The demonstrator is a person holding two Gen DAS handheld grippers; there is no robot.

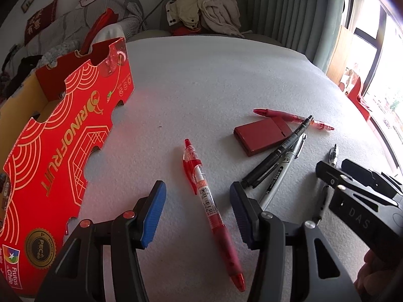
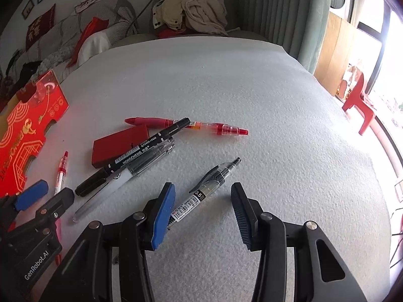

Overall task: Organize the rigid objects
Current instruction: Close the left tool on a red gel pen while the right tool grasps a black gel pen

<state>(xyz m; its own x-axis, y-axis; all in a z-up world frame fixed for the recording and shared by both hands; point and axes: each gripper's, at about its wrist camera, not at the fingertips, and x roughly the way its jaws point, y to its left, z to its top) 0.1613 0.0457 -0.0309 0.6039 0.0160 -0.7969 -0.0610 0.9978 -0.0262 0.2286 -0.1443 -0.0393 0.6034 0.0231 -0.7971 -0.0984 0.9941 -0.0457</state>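
Observation:
A red gel pen (image 1: 204, 191) lies flat on the white table between the fingers of my left gripper (image 1: 197, 201). That gripper is open and its blue pads stand clear of the pen. In the right wrist view a black clear-barrelled gel pen (image 2: 211, 186) lies between the fingers of my right gripper (image 2: 202, 191), which is open too. The pen's lower end runs under the left blue pad. Further back lie a black marker (image 2: 141, 153), a white pen (image 2: 113, 183), a red flat case (image 2: 118, 146) and a second red pen (image 2: 191, 125).
A red cardboard fruit box (image 1: 63, 138) stands open along the table's left side. Behind the table are a sofa with bedding and a chair piled with clothes (image 1: 206, 7). A window and a red plastic chair (image 2: 357, 100) are on the right.

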